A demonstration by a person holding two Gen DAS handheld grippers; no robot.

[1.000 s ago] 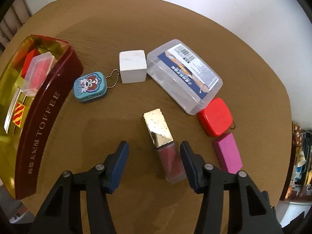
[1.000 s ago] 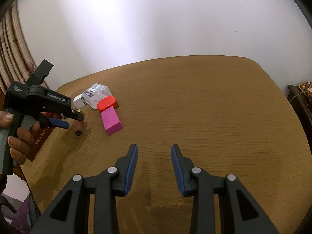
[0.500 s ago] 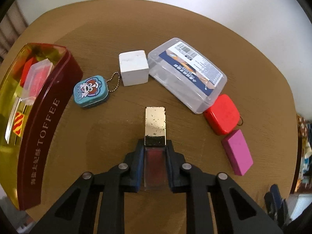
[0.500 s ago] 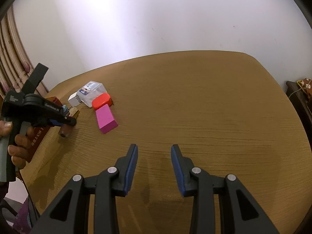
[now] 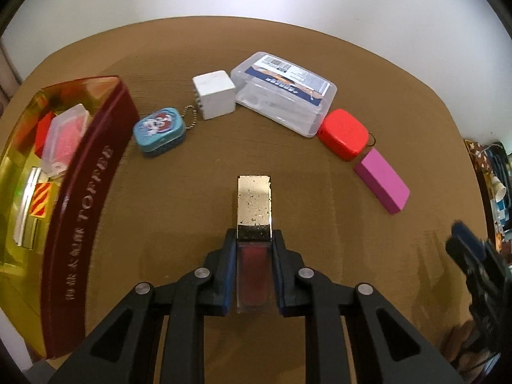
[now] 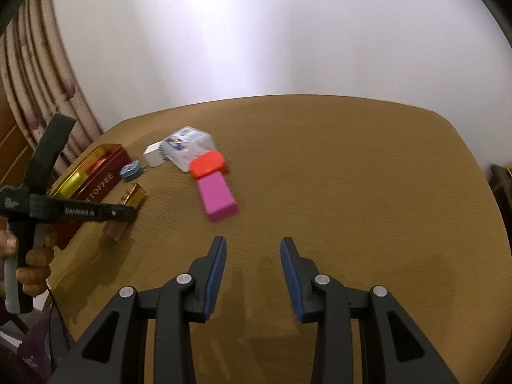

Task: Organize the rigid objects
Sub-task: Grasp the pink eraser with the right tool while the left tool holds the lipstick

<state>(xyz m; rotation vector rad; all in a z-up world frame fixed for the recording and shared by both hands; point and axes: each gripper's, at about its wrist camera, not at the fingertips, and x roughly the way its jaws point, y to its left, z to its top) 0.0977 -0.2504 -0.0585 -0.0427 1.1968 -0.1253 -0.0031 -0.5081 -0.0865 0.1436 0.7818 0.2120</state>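
Note:
My left gripper [image 5: 252,240] is shut on a lip gloss tube [image 5: 254,204] with a gold cap and red body, held lifted above the brown table [image 5: 192,217]; the tube also shows in the right wrist view [image 6: 134,196]. A red-walled TOFFEE tin [image 5: 83,198] with a gold inside stands at the left, holding a clear case and other items. My right gripper [image 6: 252,256] is open and empty over bare table, to the right of the left gripper [image 6: 121,216].
On the table lie a blue cartoon tin [image 5: 160,129], a white cube [image 5: 214,97], a clear plastic box [image 5: 284,96], a red square case [image 5: 344,132] and a pink block [image 5: 382,184]. A white wall stands behind. Clutter sits beyond the table's right edge.
My left gripper closed on the lip gloss tube and lifted it off the table, straightening it. My right gripper moved closer to the objects and stayed open.

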